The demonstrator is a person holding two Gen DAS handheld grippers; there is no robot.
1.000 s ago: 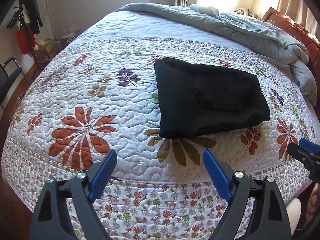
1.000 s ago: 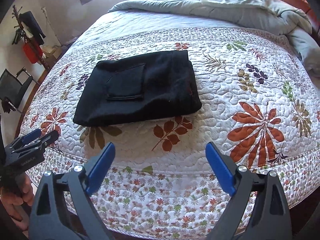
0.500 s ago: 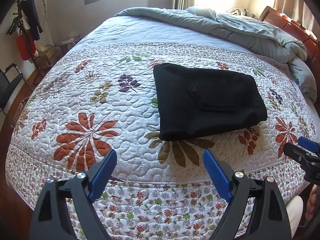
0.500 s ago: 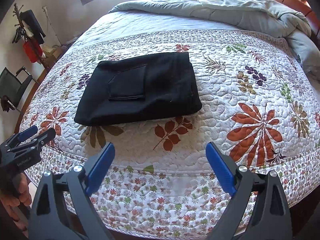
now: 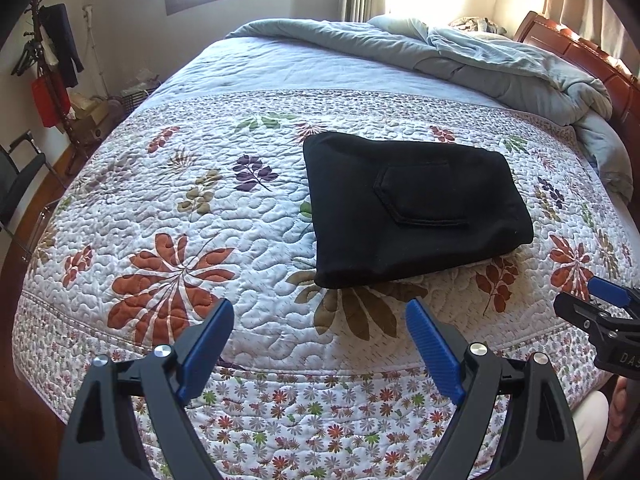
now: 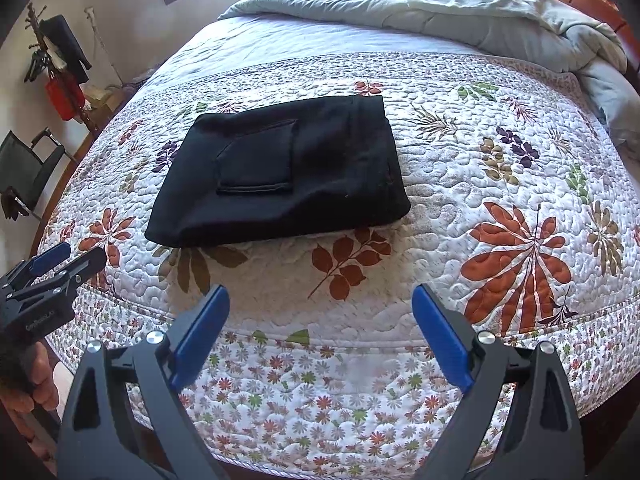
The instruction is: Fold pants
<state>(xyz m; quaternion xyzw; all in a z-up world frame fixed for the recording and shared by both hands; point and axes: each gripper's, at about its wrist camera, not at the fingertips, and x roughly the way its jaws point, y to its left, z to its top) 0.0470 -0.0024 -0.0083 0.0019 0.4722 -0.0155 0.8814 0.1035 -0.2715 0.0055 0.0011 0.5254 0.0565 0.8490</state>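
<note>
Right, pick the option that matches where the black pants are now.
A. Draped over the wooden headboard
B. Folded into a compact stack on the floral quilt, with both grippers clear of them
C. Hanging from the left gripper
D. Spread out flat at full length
B: the black pants lie folded, pocket up, on the floral quilt, while the left gripper and the right gripper stand open short of them.

The black pants (image 6: 280, 176) lie folded into a compact rectangle on the leaf-patterned quilt (image 6: 460, 208), a patch pocket facing up. The right gripper (image 6: 320, 320) hangs over the quilt's near edge with its blue-padded jaws wide apart and nothing between them, well short of the pants. At the left edge the left gripper (image 6: 48, 268) shows partly (its jaw state is not readable here), held by a hand (image 6: 28, 392), and a grey duvet (image 6: 460, 16) is bunched at the far end.
</note>
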